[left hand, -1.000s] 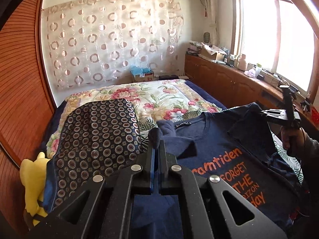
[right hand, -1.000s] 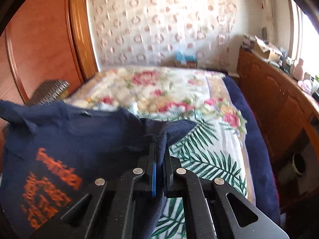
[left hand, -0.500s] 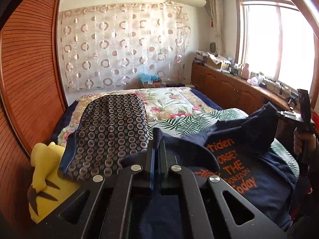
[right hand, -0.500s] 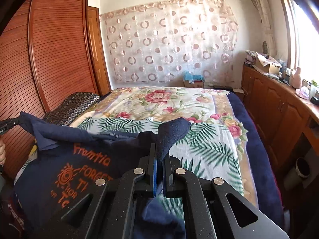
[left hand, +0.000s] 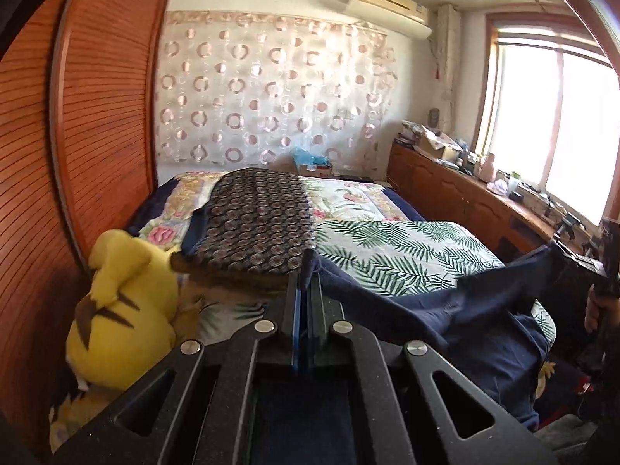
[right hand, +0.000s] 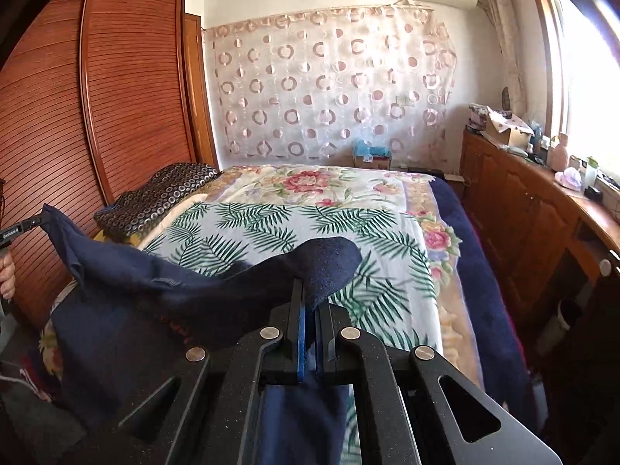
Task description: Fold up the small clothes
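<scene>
Shirt print: we see only orange scraps, folded into the navy T-shirt [right hand: 116, 310].
Right gripper [left hand: 604, 267]: we lose it at the frame's right edge.

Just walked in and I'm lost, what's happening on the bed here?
A person holds the navy T-shirt stretched between two tongs: the left tongs and the right tongs are each shut on a bit of its fabric. The shirt hangs over the near end of the bed, not yet folded.
</scene>
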